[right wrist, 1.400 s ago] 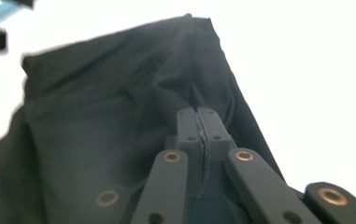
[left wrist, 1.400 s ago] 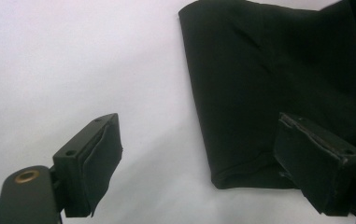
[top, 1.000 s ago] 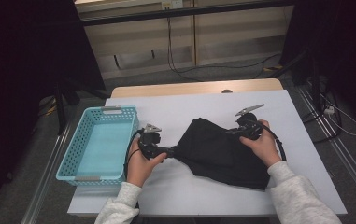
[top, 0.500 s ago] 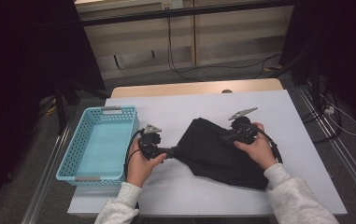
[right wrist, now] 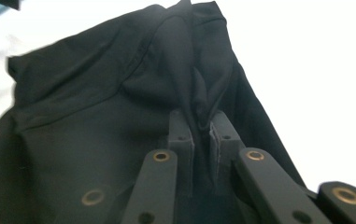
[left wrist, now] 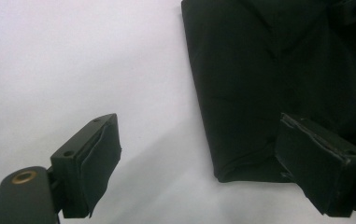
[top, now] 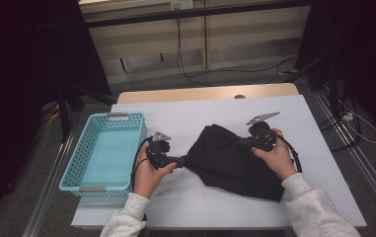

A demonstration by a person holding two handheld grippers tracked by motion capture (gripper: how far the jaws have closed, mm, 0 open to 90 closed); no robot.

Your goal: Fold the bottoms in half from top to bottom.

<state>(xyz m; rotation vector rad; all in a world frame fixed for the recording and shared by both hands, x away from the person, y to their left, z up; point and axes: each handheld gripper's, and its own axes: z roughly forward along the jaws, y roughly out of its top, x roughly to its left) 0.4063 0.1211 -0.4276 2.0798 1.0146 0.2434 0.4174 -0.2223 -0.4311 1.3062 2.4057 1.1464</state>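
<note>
Two hand-held grippers work one crumpled black fabric garment that lies on the white table top, spread from the middle toward the near right corner. Nearest, the person's sleeved forearms come in from the table's front edge. The left gripper rests low on the table at the garment's left tip, its jaws standing wide apart; in the left gripper view one pad sits over bare table and the other at the folded corner of the cloth, so that corner lies just ahead and to one side of the opening, touching nothing that I can tell. The right gripper has just been closing its jaws, and the right gripper view shows them pinched together on a raised ridge of the black fabric at the garment's far right edge. The cloth's long axis runs from the left gripper's tip toward the near right, so the left hand is the nearer one to the free corner; I judge that its next move is a short slide onto that corner. Farther left stands the light blue perforated plastic basket, well apart from the garment.
</note>
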